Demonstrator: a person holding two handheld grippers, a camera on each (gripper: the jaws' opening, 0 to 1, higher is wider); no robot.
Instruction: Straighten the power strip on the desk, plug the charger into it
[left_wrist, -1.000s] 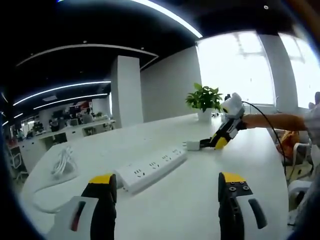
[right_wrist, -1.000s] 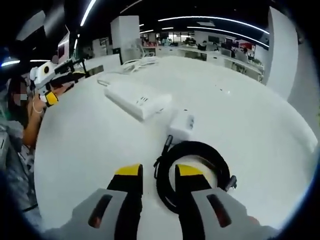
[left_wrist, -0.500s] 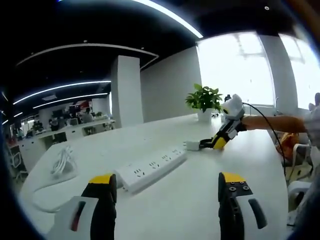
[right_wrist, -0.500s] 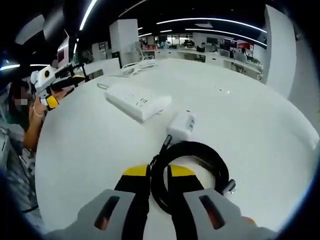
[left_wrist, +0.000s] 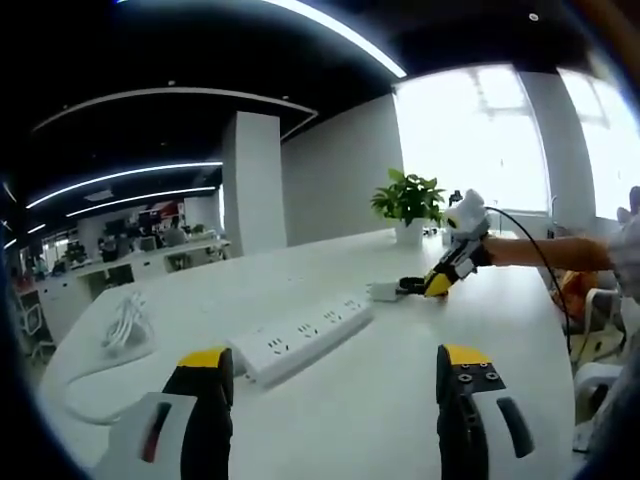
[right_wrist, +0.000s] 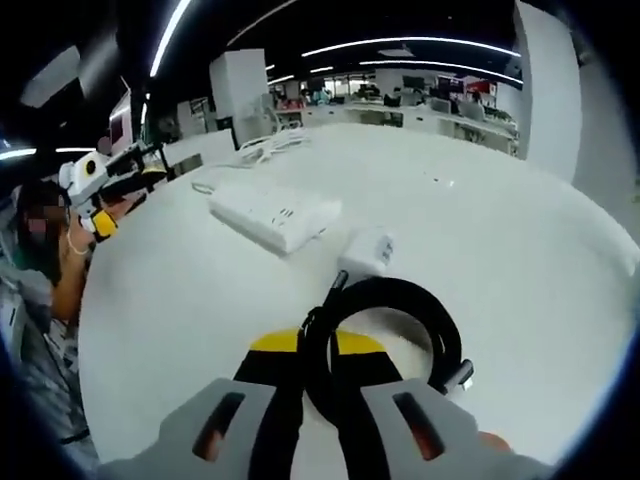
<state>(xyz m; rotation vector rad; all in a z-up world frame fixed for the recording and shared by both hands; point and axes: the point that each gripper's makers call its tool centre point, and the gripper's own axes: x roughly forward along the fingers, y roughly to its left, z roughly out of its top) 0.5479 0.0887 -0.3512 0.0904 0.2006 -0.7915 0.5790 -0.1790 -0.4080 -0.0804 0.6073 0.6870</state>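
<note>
left gripper view: my left gripper (left_wrist: 333, 385) sits at the bottom of the frame with its jaws wide apart and nothing between them, unmoved over the last second; the power strip (left_wrist: 304, 336) lies at an angle across the middle of the desk (left_wrist: 400, 400), its white cord (left_wrist: 122, 325) bunched at the left; right of centre my right gripper (left_wrist: 441, 280) has edged in on the charger (left_wrist: 383, 291) and its black cable (left_wrist: 412, 285); a potted plant (left_wrist: 408, 203) stands behind them.

right gripper view: the change is here; my right gripper (right_wrist: 319, 345) at bottom centre has drawn its jaws in from apart to clamped on the near side of the cable (right_wrist: 385, 330) loop; the charger (right_wrist: 366, 251) lies just above it, touching the coil; the power strip (right_wrist: 273, 213) sits upper left, near but apart; my left gripper (right_wrist: 105, 190) shows at the far left.

i judge i now have the cable and can drag the charger; the strip is still crooked, so straightening is not yet done.
</note>
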